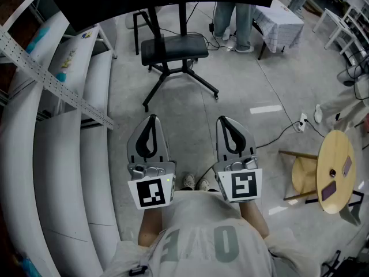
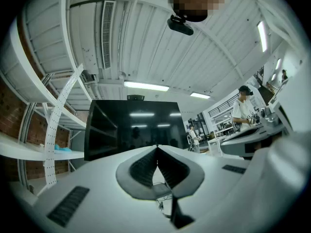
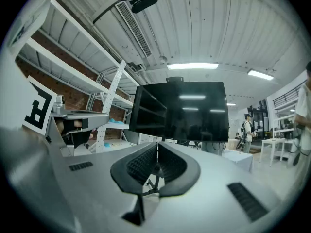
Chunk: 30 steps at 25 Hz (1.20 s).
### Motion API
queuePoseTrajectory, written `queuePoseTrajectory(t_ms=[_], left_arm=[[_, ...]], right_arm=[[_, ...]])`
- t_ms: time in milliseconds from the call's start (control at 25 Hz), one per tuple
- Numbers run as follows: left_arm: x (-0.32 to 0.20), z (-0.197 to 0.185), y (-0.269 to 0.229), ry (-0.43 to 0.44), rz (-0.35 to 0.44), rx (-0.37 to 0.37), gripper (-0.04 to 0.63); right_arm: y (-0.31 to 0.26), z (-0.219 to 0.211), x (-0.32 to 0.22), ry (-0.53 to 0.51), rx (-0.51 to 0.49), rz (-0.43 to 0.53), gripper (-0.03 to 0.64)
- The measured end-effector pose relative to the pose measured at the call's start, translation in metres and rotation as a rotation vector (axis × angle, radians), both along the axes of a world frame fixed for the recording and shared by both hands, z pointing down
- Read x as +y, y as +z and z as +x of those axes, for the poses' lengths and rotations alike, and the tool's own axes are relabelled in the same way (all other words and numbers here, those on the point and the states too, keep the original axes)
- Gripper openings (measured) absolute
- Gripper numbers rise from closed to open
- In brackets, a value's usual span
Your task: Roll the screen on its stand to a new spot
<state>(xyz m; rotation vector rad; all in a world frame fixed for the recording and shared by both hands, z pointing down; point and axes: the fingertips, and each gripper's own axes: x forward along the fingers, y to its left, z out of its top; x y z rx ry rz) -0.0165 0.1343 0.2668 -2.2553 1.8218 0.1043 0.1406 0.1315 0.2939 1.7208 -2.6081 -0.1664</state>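
1. While I hold both hands close to my chest, the left gripper (image 1: pixel 151 119) and right gripper (image 1: pixel 223 120) point forward side by side, jaws clenched on nothing.
2. The screen (image 3: pixel 180 110) stands ahead on its stand (image 1: pixel 173 49), apart from both.

Grey floor (image 1: pixel 248 79), white shelving (image 1: pixel 63 154) (brick (image 3: pixel 77 101) behind), round wooden table (image 1: pixel 333 146).

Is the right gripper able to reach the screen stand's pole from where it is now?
Probably yes, after a step forward: only bare floor lies between the right gripper and the pole. Its jaws are shut, so they must open first.
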Motion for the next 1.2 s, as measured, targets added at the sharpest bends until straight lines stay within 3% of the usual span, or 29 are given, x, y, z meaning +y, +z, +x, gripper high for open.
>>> queuePoseTrajectory(t_ms=[800, 1200], left_arm=[[-0.012, -0.046, 0.008, 0.032, -0.02, 0.049, 0.014], [-0.048, -0.065, 0.029, 0.044, -0.058, 0.039, 0.014]], right_arm=[[0.004, -0.044, -0.011, 0.025, 0.04, 0.02, 0.023], [0.034, -0.032, -0.028, 0.103, 0.015, -0.081, 0.023]])
